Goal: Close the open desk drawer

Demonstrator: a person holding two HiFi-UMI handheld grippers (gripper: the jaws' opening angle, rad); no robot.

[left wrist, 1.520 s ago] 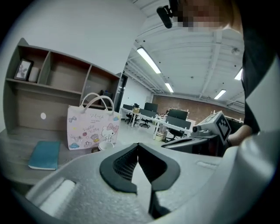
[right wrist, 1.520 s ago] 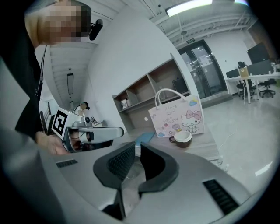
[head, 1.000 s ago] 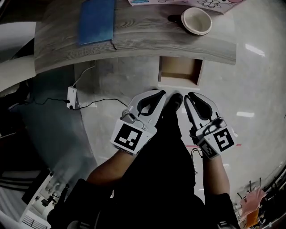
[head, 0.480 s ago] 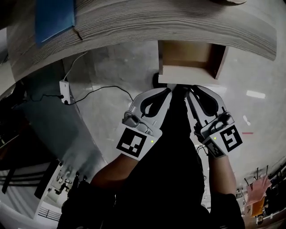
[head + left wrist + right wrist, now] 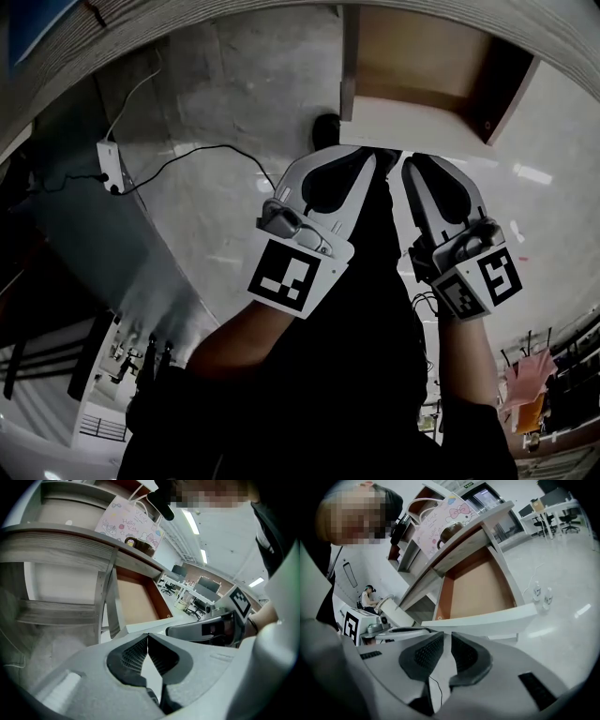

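Note:
The open desk drawer (image 5: 412, 66) juts out from under the wood-grain desk (image 5: 187, 23), its brown inside showing. Its pale front panel (image 5: 412, 124) faces me. My left gripper (image 5: 371, 156) is shut and empty, its tips right at the panel's lower edge. My right gripper (image 5: 409, 163) sits beside it, also shut and empty, just below the panel. In the left gripper view the drawer (image 5: 136, 599) lies straight ahead of the left gripper (image 5: 147, 635). In the right gripper view the front panel (image 5: 487, 619) runs just beyond the right gripper (image 5: 446, 635).
A white power strip (image 5: 108, 164) and its black cable (image 5: 192, 155) lie on the floor at the left. A dark shoe (image 5: 326, 129) shows beside the drawer. A pink printed bag (image 5: 131, 524) and a bowl (image 5: 140, 546) stand on the desk.
Both grippers have moved forward to the drawer's front panel, and the drawer now looms larger and closer. The jaws stayed shut.

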